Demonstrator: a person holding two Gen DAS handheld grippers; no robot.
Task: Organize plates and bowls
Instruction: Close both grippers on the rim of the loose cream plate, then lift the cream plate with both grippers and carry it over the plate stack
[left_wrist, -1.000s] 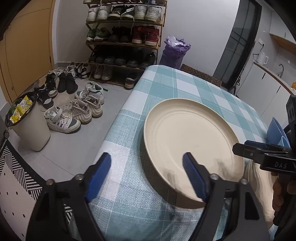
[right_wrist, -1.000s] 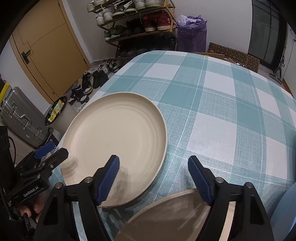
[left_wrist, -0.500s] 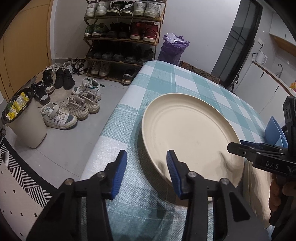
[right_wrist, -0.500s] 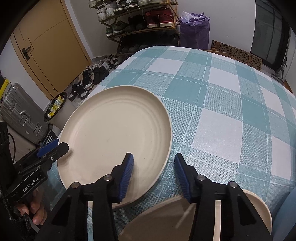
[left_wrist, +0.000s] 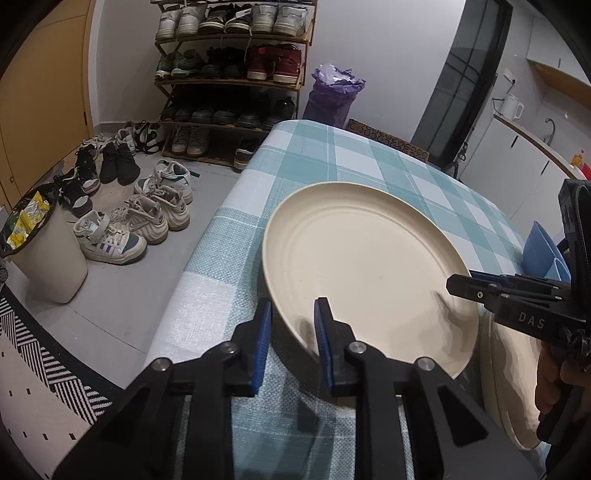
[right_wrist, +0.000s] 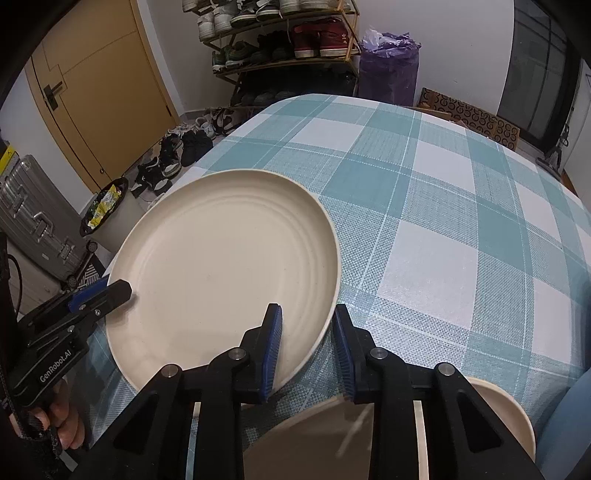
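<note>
Both grippers have just been closing, from wide open to a narrow gap, each with the rim of the same plate (left_wrist: 362, 266) between its pads.

Left gripper (left_wrist: 291, 339): jaws nearly together — one pad outside the near-left rim, the other over the inside face. They look pressed on the rim, so I read it as a grip. Confirmed from the right wrist view, where the left gripper (right_wrist: 101, 291) sits clamped on the plate's left edge.

Right gripper (right_wrist: 308, 347): one pad over the plate's inner face, the other outside the rim on its near-right side. The gap looks a little wider than the rim there, so I can't say for sure the pads bite yet — probably touching or about to.

Plate sits on the checked table (right_wrist: 424, 192), near the corner on the shoe-rack side, flat on the cloth as far as I can tell. Second plate (right_wrist: 491, 402) lies just beside it, toward the person, partly under the right gripper. Something blue (left_wrist: 543, 251) at the far right of the left view — can't tell what.

Judgement: two-handed grasp is set, or nearly. Hands were holding position while the jaws came in. Next step is likely lift and stack onto the second plate. Risk — if the right side is loose, the plate tips on lift.
</note>
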